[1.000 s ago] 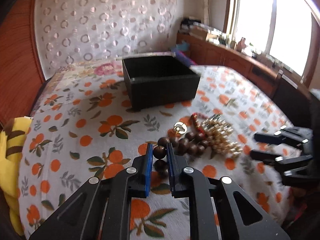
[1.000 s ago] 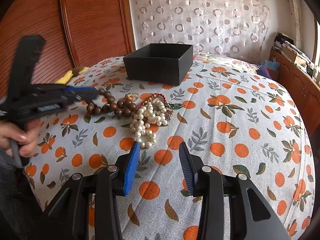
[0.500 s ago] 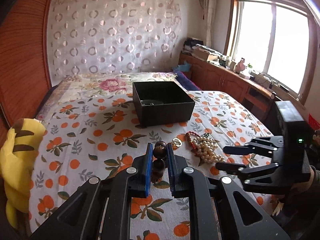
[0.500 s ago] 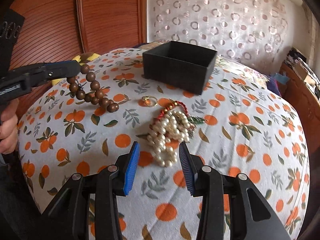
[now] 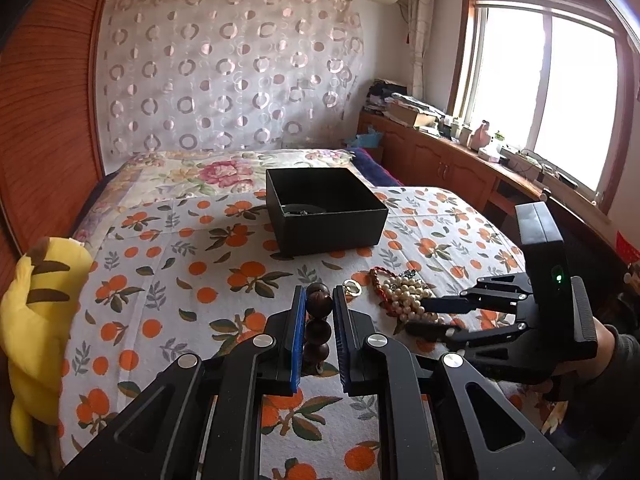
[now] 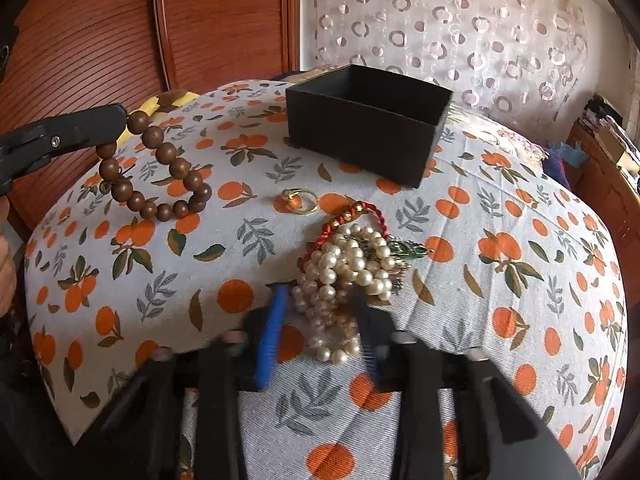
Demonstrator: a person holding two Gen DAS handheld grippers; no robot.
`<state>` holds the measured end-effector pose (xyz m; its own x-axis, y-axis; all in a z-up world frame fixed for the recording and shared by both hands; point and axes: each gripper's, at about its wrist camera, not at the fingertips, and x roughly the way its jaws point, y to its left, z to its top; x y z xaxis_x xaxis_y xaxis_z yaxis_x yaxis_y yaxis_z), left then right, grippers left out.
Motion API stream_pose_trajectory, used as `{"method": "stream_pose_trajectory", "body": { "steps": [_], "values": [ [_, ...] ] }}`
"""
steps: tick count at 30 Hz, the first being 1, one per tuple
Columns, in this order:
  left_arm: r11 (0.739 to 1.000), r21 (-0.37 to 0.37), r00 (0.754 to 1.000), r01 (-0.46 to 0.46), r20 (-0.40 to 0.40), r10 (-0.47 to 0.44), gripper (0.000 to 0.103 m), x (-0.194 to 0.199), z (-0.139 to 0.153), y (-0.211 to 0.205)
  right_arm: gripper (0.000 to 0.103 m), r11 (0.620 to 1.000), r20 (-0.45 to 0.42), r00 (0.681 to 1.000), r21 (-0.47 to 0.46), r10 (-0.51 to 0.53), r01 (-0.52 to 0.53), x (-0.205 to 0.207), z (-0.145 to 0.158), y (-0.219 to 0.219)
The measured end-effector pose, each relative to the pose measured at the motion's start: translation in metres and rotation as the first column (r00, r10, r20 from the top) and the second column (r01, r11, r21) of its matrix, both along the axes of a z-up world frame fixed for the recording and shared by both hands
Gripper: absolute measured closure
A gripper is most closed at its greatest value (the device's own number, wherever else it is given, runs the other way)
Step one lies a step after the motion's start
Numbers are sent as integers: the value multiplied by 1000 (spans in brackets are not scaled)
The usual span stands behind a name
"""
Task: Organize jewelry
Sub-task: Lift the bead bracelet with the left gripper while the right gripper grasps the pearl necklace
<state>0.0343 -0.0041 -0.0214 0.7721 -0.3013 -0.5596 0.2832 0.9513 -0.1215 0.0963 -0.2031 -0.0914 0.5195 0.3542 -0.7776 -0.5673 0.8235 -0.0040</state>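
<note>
Already the left claw (image 5: 316,316) pinches the wooden bead bracelet (image 6: 160,172), lifted off the bed (image 6: 520,280) left of the black box (image 6: 368,120). Nearer, the right claw (image 6: 320,320) is closing around the pearl strand (image 6: 344,280); next, I judge, both go into the box.

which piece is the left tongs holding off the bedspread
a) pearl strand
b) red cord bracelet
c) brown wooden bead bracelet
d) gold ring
c: the left tongs pinch the brown wooden bead bracelet, which hangs from them, while the other pieces lie on the bedspread.
</note>
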Motion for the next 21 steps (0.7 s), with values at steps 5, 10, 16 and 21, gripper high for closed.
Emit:
{"method": "stream_pose_trajectory", "body": {
  "steps": [5, 10, 16, 21],
  "values": [
    [1000, -1, 1000, -2, -1, 2, 91, 0, -2, -1, 94, 1000, 19, 1000, 29, -6, 5, -3, 5, -10],
    [1000, -1, 1000, 0, 0, 0, 91, 0, -3, -3, 94, 997, 65, 998, 72, -27, 22, -8, 20, -21],
    [1000, -1, 1000, -1, 2, 1, 91, 0, -3, -3, 94, 992, 142, 989, 124, -48, 30, -11, 56, -34],
    [1000, -7, 1000, -8, 12, 8, 91, 0, -2, -5, 94, 991, 204, 978, 136, -46, 19, -12, 85, -39]
  ]
}}
